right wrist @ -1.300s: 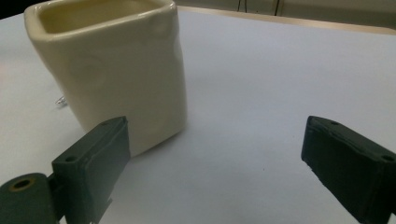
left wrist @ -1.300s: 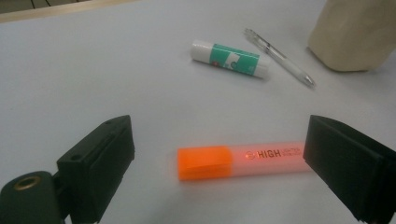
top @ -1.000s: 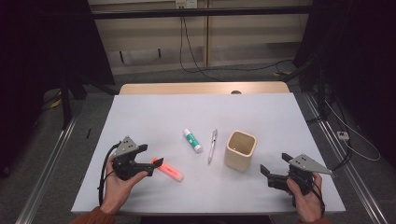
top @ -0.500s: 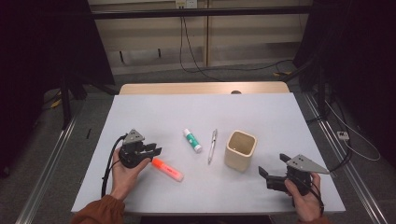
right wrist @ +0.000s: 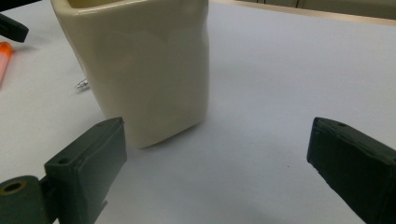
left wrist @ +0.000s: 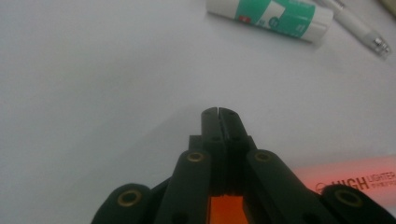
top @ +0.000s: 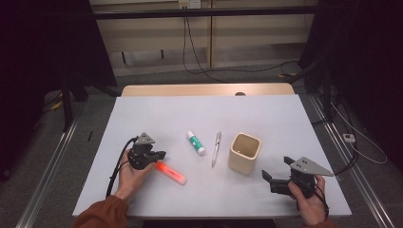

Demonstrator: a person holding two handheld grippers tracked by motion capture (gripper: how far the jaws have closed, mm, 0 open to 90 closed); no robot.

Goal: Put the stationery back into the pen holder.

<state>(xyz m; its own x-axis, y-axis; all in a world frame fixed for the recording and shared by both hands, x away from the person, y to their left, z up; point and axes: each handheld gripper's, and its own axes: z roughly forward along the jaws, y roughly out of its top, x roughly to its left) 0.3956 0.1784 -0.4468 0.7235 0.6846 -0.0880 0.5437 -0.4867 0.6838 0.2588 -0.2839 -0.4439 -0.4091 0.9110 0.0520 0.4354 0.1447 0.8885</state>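
Here, one cream cup (top: 245,153), one pen (top: 216,148), one glue stick (top: 196,143), one orange highlighter (top: 171,173); left gripper (top: 160,155) pressed together, right gripper (top: 277,168) spread wide

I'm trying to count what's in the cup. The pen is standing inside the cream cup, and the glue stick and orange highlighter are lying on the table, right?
Not quite. The pen is not in the cream cup; the high view shows it lying flat on the table, between the cup and the glue stick. The glue stick and orange highlighter do lie on the table.
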